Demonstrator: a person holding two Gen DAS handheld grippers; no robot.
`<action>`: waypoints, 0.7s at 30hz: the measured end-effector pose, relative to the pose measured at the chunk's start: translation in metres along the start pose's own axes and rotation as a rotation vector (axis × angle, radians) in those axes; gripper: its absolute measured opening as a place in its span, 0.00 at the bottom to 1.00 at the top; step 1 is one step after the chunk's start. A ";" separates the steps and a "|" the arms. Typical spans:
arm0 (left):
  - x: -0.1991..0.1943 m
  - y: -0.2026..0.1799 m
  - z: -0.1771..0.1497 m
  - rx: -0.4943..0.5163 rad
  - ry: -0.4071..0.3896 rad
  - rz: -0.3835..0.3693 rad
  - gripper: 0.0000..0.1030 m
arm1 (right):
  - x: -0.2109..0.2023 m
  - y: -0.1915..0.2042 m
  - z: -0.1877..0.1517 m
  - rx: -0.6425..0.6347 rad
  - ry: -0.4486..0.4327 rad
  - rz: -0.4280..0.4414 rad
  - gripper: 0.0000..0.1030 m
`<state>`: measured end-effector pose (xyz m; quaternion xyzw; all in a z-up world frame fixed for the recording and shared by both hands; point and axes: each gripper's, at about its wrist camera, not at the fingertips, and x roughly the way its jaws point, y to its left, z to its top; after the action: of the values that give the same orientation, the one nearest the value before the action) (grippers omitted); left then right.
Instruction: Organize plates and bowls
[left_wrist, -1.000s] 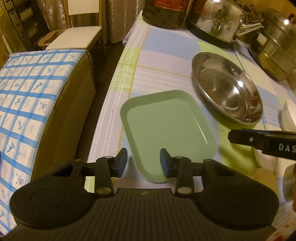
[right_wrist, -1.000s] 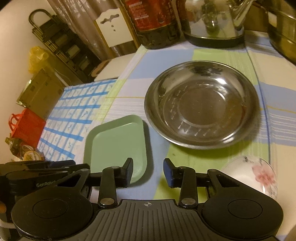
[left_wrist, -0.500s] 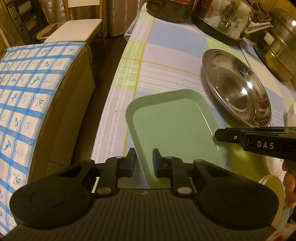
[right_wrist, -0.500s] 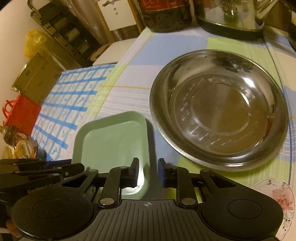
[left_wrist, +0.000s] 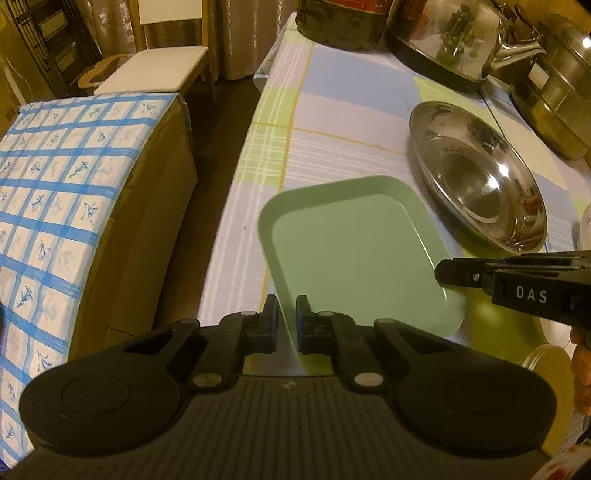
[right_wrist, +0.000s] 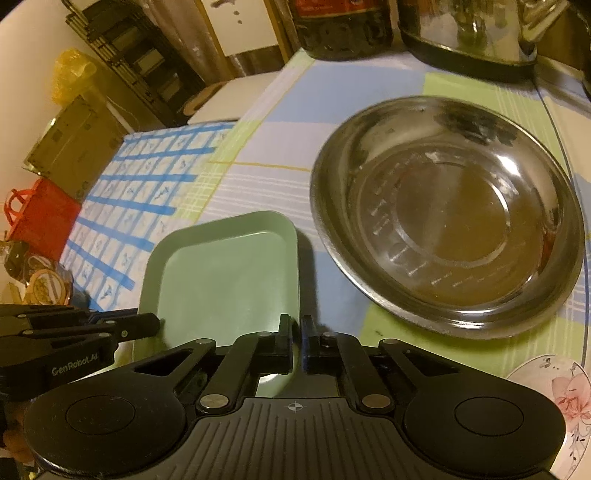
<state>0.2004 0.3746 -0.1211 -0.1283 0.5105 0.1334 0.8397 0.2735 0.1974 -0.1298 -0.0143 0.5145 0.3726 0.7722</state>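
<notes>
A green rectangular plate (left_wrist: 354, 258) lies on the checked tablecloth; it also shows in the right wrist view (right_wrist: 225, 280). My left gripper (left_wrist: 286, 321) is shut on its near left rim. My right gripper (right_wrist: 295, 339) is shut on its near right rim, and shows from the side in the left wrist view (left_wrist: 443, 273). A round steel plate (left_wrist: 476, 177) lies to the right of the green plate, apart from it; it also shows in the right wrist view (right_wrist: 447, 214). A white flowered bowl (right_wrist: 561, 391) sits at the near right.
A kettle (left_wrist: 454, 40), a dark bottle (left_wrist: 343, 22) and a steel pot (left_wrist: 557, 81) stand at the table's far end. A box under blue-checked cloth (left_wrist: 70, 184) stands left of the table, across a narrow gap. A yellow lid (left_wrist: 550, 373) lies near right.
Both grippers have moved in on the green plate and closed on its near rim, left gripper on the left side, right gripper on the right side.
</notes>
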 end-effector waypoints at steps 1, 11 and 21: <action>-0.003 0.001 0.000 0.001 -0.005 0.004 0.08 | -0.002 0.001 0.000 -0.003 -0.006 0.007 0.04; -0.029 -0.003 0.020 0.018 -0.088 0.001 0.08 | -0.028 0.006 0.009 -0.009 -0.092 0.028 0.04; -0.021 -0.047 0.046 0.125 -0.130 -0.077 0.08 | -0.058 -0.025 0.013 0.077 -0.170 -0.054 0.04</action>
<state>0.2458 0.3446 -0.0777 -0.0860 0.4570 0.0770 0.8819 0.2870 0.1523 -0.0854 0.0333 0.4604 0.3313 0.8229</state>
